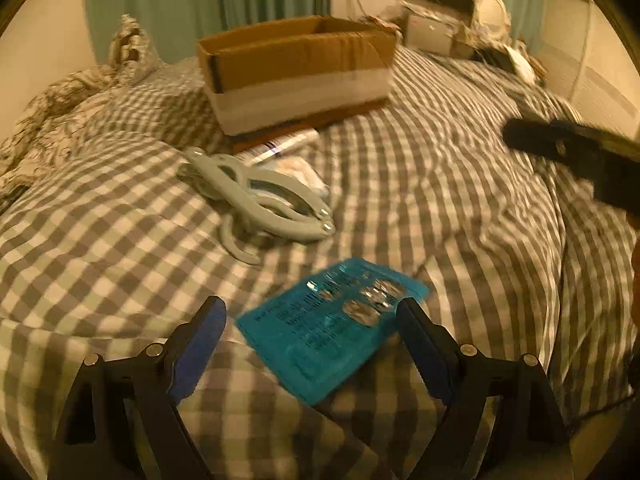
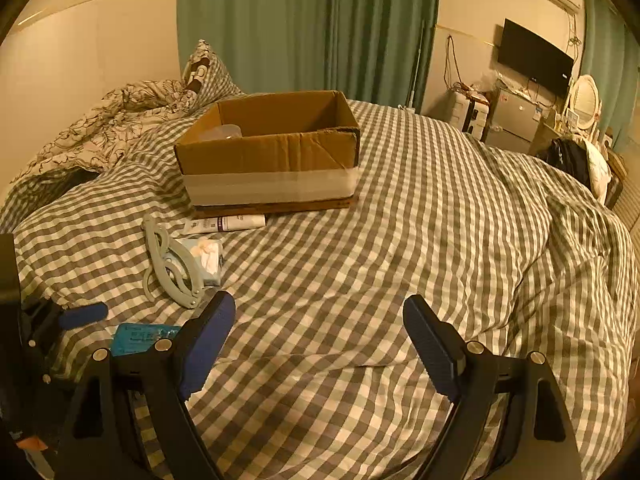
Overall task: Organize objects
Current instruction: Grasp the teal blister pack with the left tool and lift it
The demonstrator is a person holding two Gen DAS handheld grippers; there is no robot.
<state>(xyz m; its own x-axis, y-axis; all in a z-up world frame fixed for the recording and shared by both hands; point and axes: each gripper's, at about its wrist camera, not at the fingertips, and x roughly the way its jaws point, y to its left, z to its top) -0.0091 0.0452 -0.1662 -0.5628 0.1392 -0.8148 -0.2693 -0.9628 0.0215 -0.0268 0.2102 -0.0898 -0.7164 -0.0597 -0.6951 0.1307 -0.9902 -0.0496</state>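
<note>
A teal flat packet (image 1: 332, 326) lies on the checked bedspread between the open fingers of my left gripper (image 1: 310, 320); it also shows in the right wrist view (image 2: 140, 336). Grey-green folding hangers (image 1: 260, 196) lie beyond it, also seen in the right wrist view (image 2: 172, 268). A white tube (image 2: 224, 224) and a tissue pack (image 2: 208, 260) lie near them. An open cardboard box (image 2: 272, 148) stands further back, with something clear inside. My right gripper (image 2: 320, 340) is open and empty over bare bedspread. The left gripper's finger (image 2: 82, 316) shows at the left of the right wrist view.
A crumpled floral quilt (image 2: 112, 120) and a pillow lie at the bed's far left. Green curtains (image 2: 304, 24) hang behind. A wall TV (image 2: 536, 58), a fridge and cluttered furniture stand at the far right.
</note>
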